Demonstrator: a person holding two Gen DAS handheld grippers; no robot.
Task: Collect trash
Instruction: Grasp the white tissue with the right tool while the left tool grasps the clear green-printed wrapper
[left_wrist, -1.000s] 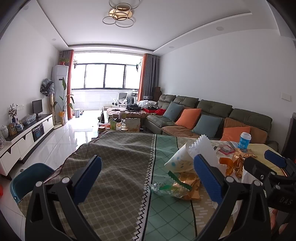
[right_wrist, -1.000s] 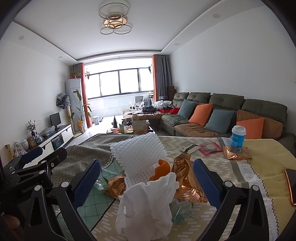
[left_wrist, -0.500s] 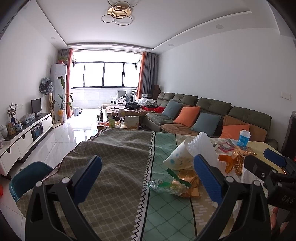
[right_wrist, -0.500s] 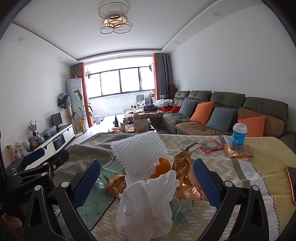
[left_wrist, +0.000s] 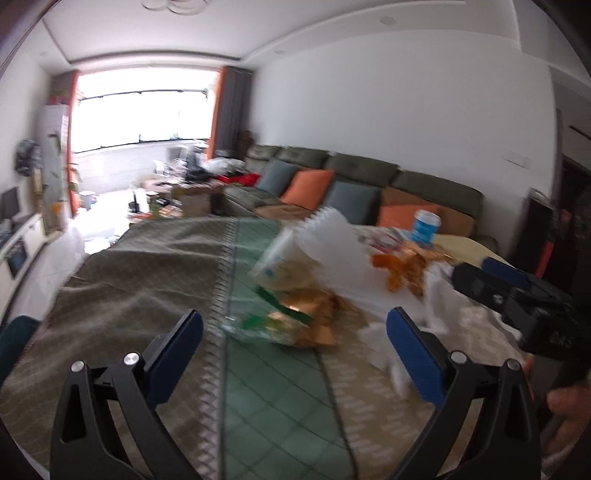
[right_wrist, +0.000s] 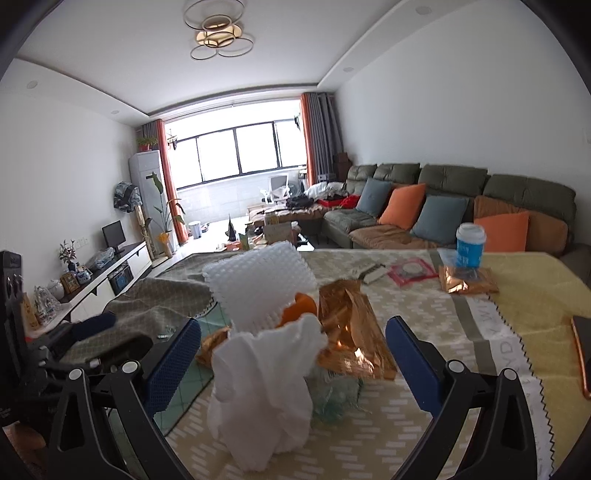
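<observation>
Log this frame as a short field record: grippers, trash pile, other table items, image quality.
left gripper: open, empty, facing the pile
right gripper: open, crumpled white tissue between its fingers, not clamped
trash pile: white foam net, orange peel, gold wrapper
other items: blue paper cup, phone at table edge
quality: left wrist view motion-blurred

A home living room: a long green sectional sofa (right_wrist: 458, 192) with orange and blue cushions, a TV console (right_wrist: 110, 273) along the left wall, curtained balcony windows (right_wrist: 236, 151), and what seems a cloth-covered dining table (right_wrist: 517, 288).
</observation>
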